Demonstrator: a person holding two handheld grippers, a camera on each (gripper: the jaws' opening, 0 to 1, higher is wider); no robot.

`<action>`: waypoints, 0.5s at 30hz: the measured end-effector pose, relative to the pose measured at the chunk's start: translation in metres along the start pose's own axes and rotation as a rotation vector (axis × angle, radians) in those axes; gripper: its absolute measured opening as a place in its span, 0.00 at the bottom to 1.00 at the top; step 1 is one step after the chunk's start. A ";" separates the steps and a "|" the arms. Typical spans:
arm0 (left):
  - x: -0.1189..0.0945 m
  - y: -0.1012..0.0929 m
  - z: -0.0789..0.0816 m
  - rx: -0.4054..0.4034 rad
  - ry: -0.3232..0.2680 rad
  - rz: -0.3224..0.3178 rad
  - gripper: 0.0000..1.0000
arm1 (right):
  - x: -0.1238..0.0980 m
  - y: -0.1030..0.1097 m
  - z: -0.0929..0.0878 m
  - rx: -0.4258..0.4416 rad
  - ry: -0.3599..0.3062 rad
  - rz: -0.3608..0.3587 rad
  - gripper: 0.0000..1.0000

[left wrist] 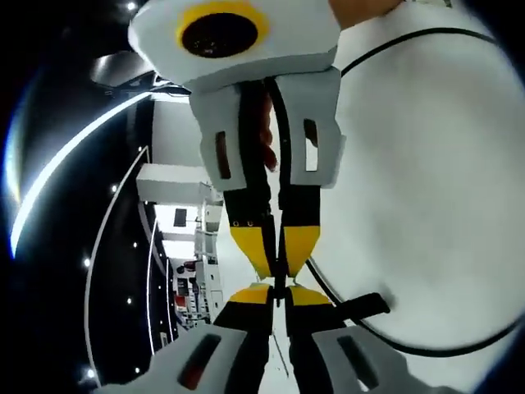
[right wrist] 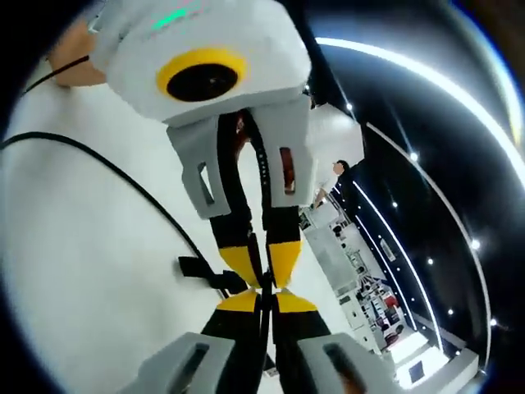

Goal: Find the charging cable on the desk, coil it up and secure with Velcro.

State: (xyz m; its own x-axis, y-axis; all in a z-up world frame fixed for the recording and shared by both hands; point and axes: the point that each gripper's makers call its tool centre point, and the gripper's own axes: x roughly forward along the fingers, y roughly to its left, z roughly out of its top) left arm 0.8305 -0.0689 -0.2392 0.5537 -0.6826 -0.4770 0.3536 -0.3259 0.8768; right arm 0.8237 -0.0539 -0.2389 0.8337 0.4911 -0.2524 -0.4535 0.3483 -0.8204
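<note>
A thin black charging cable (left wrist: pixel 426 33) lies in a wide loop on the white desk (left wrist: pixel 435 180). A black Velcro strap (left wrist: pixel 367 307) sits on the cable close to the jaws. The two grippers meet tip to tip. My left gripper (left wrist: pixel 279 297) rises from the bottom, shut on the cable. The right gripper (left wrist: pixel 277 267) comes down from above, shut on the same strand, which runs up between its fingers. In the right gripper view, my right gripper (right wrist: pixel 264 302) and the left gripper (right wrist: pixel 262 275) pinch the cable (right wrist: pixel 107 168) beside the strap (right wrist: pixel 195 268) over the desk (right wrist: pixel 82 271).
Beyond the desk edge the room is dark, with long light strips (left wrist: pixel 74 156) and white counters and shelves (right wrist: pixel 361 254) far off. A person's hand (right wrist: pixel 70 57) holds the left gripper's body.
</note>
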 end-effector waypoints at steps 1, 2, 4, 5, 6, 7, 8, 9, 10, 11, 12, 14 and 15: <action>0.000 -0.002 -0.001 0.004 -0.005 -0.012 0.07 | 0.001 0.001 0.000 0.003 -0.002 0.008 0.07; 0.000 -0.002 -0.001 0.022 -0.012 -0.006 0.07 | 0.001 0.001 -0.001 0.023 -0.007 0.006 0.07; 0.000 -0.001 0.001 -0.022 -0.056 0.001 0.07 | -0.004 0.001 0.001 0.092 -0.044 0.020 0.07; 0.000 -0.001 -0.001 -0.048 -0.058 0.005 0.07 | -0.008 -0.003 0.004 0.151 -0.075 0.027 0.07; 0.000 -0.001 -0.005 -0.051 -0.050 -0.003 0.07 | -0.016 -0.008 0.008 0.230 -0.134 0.046 0.08; 0.000 0.000 -0.011 -0.047 -0.033 0.006 0.07 | -0.023 -0.018 0.010 0.294 -0.181 0.028 0.08; 0.000 0.000 -0.016 -0.053 -0.022 0.004 0.07 | -0.027 -0.024 0.011 0.330 -0.214 0.020 0.08; 0.000 -0.002 -0.020 -0.073 -0.010 -0.005 0.07 | -0.034 -0.036 0.013 0.394 -0.266 -0.005 0.08; 0.002 -0.003 -0.023 -0.072 -0.009 -0.001 0.07 | -0.040 -0.057 0.012 0.470 -0.315 -0.083 0.08; 0.003 -0.004 -0.025 -0.080 -0.013 -0.006 0.07 | -0.046 -0.077 0.007 0.541 -0.352 -0.169 0.05; 0.004 -0.007 -0.026 -0.092 -0.013 -0.016 0.07 | -0.048 -0.092 -0.001 0.608 -0.358 -0.224 0.03; 0.005 -0.010 -0.028 -0.101 -0.015 -0.022 0.07 | -0.038 -0.095 -0.029 0.683 -0.235 -0.241 0.03; 0.006 -0.010 -0.029 -0.103 -0.014 -0.021 0.07 | -0.027 -0.085 -0.042 0.712 -0.152 -0.190 0.03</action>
State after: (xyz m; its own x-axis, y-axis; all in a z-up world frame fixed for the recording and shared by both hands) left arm 0.8522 -0.0506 -0.2526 0.5353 -0.6856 -0.4933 0.4408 -0.2714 0.8556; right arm 0.8526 -0.1299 -0.1839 0.8886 0.4580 -0.0239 -0.4434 0.8447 -0.2999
